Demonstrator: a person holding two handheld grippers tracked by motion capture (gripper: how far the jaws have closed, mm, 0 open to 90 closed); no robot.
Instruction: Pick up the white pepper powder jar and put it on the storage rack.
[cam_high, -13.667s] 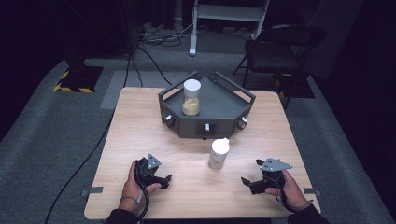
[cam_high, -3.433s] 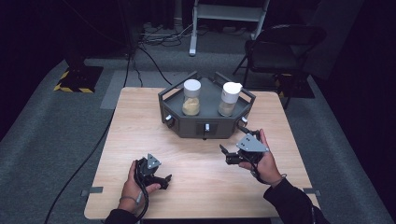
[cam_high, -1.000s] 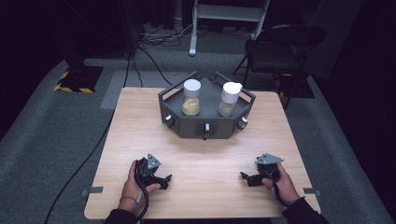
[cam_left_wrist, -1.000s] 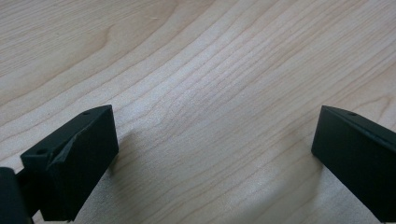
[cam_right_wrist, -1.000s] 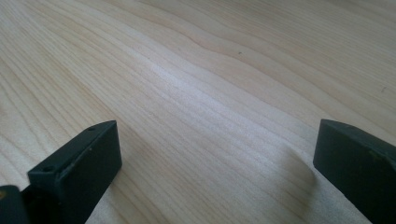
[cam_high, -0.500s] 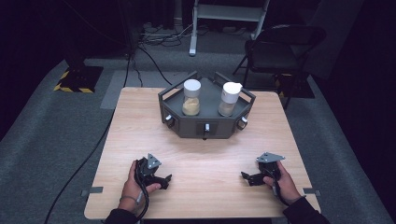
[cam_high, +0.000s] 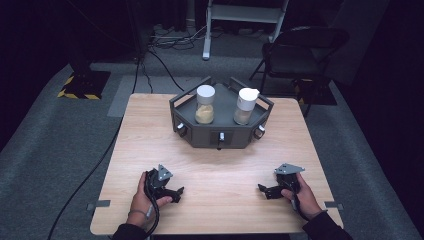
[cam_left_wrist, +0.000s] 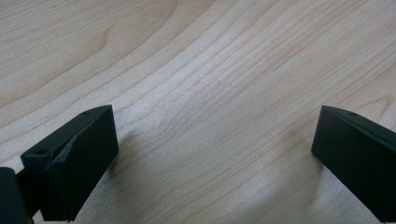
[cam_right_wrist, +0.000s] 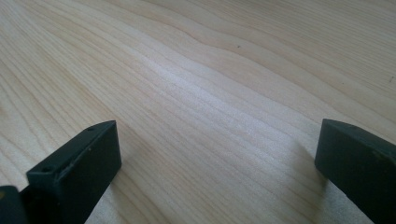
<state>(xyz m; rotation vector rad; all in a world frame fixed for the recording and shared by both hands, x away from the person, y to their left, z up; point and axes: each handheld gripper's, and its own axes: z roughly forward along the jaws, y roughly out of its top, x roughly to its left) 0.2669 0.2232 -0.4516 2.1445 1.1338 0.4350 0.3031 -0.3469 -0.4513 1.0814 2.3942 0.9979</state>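
A dark grey six-sided tray (cam_high: 200, 136) stands at the far middle of the wooden table (cam_high: 215, 165). Two white-lidded jars stand in it: the left jar (cam_high: 205, 104) holds yellow-tan powder, the right jar (cam_high: 245, 106) looks paler. My left gripper (cam_high: 175, 192) rests low on the table at the near left, open, with bare wood between its jaws (cam_left_wrist: 210, 154). My right gripper (cam_high: 264, 191) rests at the near right, also open over bare wood (cam_right_wrist: 215, 144). Both are well short of the tray.
The tray has small knobs (cam_high: 220, 136) on its front faces. A black cable (cam_high: 95, 165) trails off the table's left side onto grey carpet. A dark folding chair (cam_high: 300, 55) and a white stand (cam_high: 240, 15) are behind the table.
The second jar, once standing on the table in front of the tray, now stands in the tray's right side. My right gripper has drawn back to the near right and settled; the left stayed put.
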